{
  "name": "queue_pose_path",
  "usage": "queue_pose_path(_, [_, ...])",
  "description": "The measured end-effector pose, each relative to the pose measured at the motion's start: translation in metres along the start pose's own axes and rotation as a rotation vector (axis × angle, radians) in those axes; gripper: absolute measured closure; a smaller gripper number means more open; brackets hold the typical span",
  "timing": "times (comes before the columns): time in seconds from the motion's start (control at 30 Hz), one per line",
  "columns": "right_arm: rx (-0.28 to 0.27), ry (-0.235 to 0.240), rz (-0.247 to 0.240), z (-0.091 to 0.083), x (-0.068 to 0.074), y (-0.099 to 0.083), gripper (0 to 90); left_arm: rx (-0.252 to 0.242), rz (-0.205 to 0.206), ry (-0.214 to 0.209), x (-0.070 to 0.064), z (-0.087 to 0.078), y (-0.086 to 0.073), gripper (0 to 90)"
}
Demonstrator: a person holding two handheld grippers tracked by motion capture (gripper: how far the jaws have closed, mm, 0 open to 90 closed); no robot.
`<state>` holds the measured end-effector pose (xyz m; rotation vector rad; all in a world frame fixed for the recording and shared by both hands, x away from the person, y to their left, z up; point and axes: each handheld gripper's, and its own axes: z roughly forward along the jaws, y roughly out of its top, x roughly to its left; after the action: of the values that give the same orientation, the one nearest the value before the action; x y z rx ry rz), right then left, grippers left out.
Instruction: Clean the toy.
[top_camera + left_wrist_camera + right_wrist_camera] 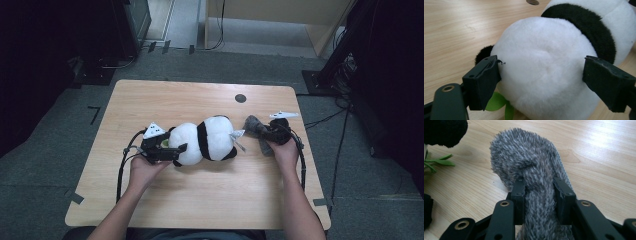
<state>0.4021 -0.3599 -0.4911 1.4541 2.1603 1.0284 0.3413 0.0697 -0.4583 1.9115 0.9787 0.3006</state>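
The left gripper point(541, 77) is straddling the plush panda point(205, 140) lying mid-table point(200, 200), jaws apart at its white head, face hidden. The right gripper point(539, 190) is pinching a grey furry piece point(529, 167), its lower end cut off.

- The right claw point(539, 187) pinches a grey, fuzzy fabric piece point(529, 165) between its black jaws.
- The fabric lies on the light wooden counter point(599, 152).
- Green leaves point(437, 161) lie at the left edge.

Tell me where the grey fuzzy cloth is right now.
In the high view the grey fuzzy cloth lies right of centre on the table, beside the panda plush, pinched in the right gripper.
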Motion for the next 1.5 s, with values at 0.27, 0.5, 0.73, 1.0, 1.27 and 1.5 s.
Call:
queue_pose_path(0.27, [0.062,-0.003,0.017,0.008,-0.002,-0.003,66.4,0.017,-0.034,0.003,0.007,0.008,-0.006,2.2])
queue_pose_path(0.5, [0.073,0.043,0.041,0.004,-0.001,0.002,74.5,0.038,-0.087,-0.035,0.013,0.013,-0.011,0.0])
queue_pose_path(0.73, [0.043,0.051,0.054,-0.011,0.009,0.014,75.5,0.017,-0.061,-0.073,0.018,0.011,-0.014,16.2])
queue_pose_path(1.0, [-0.004,0.093,0.028,-0.032,0.027,0.027,75.2,0.003,-0.045,-0.077,0.022,0.012,-0.01,18.9])
queue_pose_path(1.27, [-0.029,0.092,-0.013,-0.055,0.047,0.043,74.9,0.018,-0.054,-0.085,0.021,0.01,-0.008,23.5])
queue_pose_path(1.5, [-0.032,0.112,-0.069,-0.066,0.066,0.07,74.6,0.012,-0.048,-0.076,0.019,0.01,-0.009,23.5])
